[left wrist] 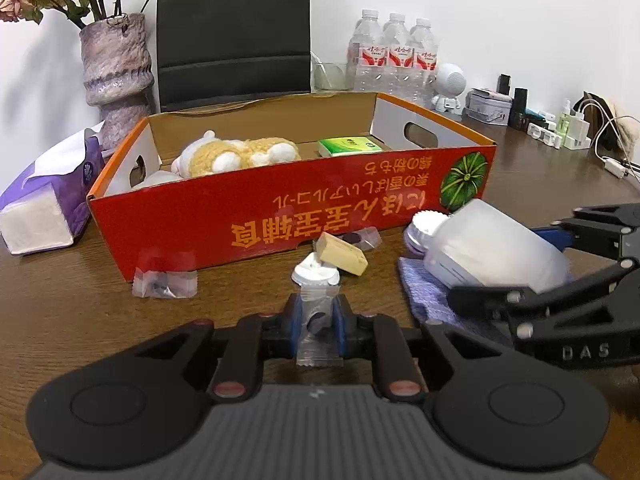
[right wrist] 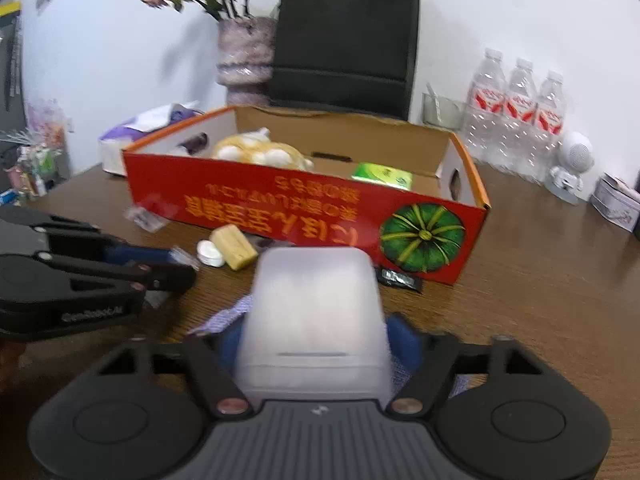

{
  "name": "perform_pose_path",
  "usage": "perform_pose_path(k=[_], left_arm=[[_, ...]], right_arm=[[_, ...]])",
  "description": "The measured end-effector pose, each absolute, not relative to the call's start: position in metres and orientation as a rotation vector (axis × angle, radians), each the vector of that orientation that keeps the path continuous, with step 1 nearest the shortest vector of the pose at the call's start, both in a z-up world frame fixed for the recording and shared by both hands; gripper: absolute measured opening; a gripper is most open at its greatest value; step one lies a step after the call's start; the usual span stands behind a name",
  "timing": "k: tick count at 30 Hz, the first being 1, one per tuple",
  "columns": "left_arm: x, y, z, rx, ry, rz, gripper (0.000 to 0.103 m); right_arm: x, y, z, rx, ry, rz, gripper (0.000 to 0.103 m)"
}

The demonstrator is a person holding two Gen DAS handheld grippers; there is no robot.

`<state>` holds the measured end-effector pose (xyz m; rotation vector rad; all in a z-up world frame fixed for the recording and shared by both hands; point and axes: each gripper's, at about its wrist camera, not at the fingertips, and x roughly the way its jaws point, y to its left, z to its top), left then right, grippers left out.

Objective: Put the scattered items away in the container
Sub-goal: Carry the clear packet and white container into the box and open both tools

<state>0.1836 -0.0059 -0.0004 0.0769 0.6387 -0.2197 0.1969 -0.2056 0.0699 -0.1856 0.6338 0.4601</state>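
A red cardboard box [left wrist: 280,216] [right wrist: 304,212] stands on the wooden table; inside lie a yellow plush toy [left wrist: 236,156] [right wrist: 264,152] and a green packet [left wrist: 348,146] [right wrist: 382,176]. My left gripper [left wrist: 318,316] is shut on a clear candy wrapper [left wrist: 318,328] just in front of the box. My right gripper [right wrist: 316,340] is shut on a white frosted plastic bottle [right wrist: 316,312] [left wrist: 492,248], lifted over a purple cloth [left wrist: 428,292]. A tan block [left wrist: 342,258] [right wrist: 234,247], a white cap [left wrist: 314,274] [right wrist: 210,253] and another clear wrapper [left wrist: 164,282] lie before the box.
A purple tissue pack [left wrist: 44,200] and a vase [left wrist: 116,76] stand left of the box. Water bottles [left wrist: 392,54], a white robot figure [left wrist: 450,88] and chargers [left wrist: 576,128] line the back right. A black sachet [right wrist: 400,278] lies at the box's front.
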Motion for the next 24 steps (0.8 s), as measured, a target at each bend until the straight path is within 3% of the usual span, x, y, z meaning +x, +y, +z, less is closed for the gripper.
perform_pose_path(k=[14, 24], left_arm=[[0.153, 0.019, 0.033, 0.002, 0.506, -0.205, 0.017], [0.158, 0.033, 0.078, -0.06, 0.381, -0.235, 0.017]], right_arm=[[0.179, -0.205, 0.089, -0.164, 0.521, 0.447, 0.065], [0.186, -0.205, 0.134, -0.114, 0.429, 0.467, 0.064]])
